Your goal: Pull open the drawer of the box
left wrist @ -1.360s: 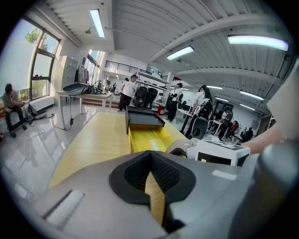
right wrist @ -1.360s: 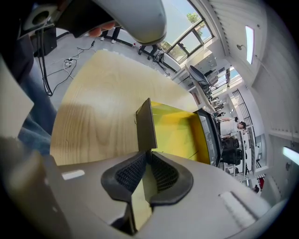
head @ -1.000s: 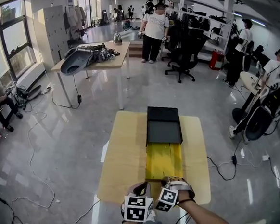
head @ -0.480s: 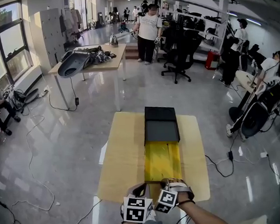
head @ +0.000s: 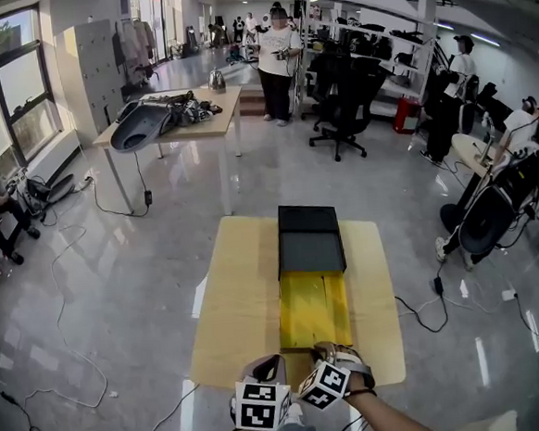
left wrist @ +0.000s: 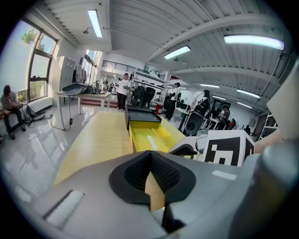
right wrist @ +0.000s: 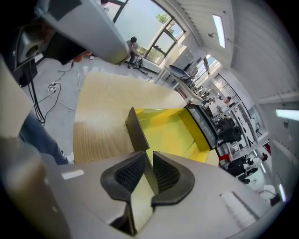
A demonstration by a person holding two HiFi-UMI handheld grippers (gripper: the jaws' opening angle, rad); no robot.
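Found drawer (head: 314, 309) drawn well out of box (head: 310, 239), lying yellow along the surface (head: 239, 305) toward its near edge. Saw no further drawer travel against a second ago. Read right tool (right wrist: 148, 161) as just eased open: narrow gap, pads off the front panel (right wrist: 136, 133), nothing gripped. Read left tool (left wrist: 150, 156) as closed tip to tip, empty. Judged pull done, release under way.
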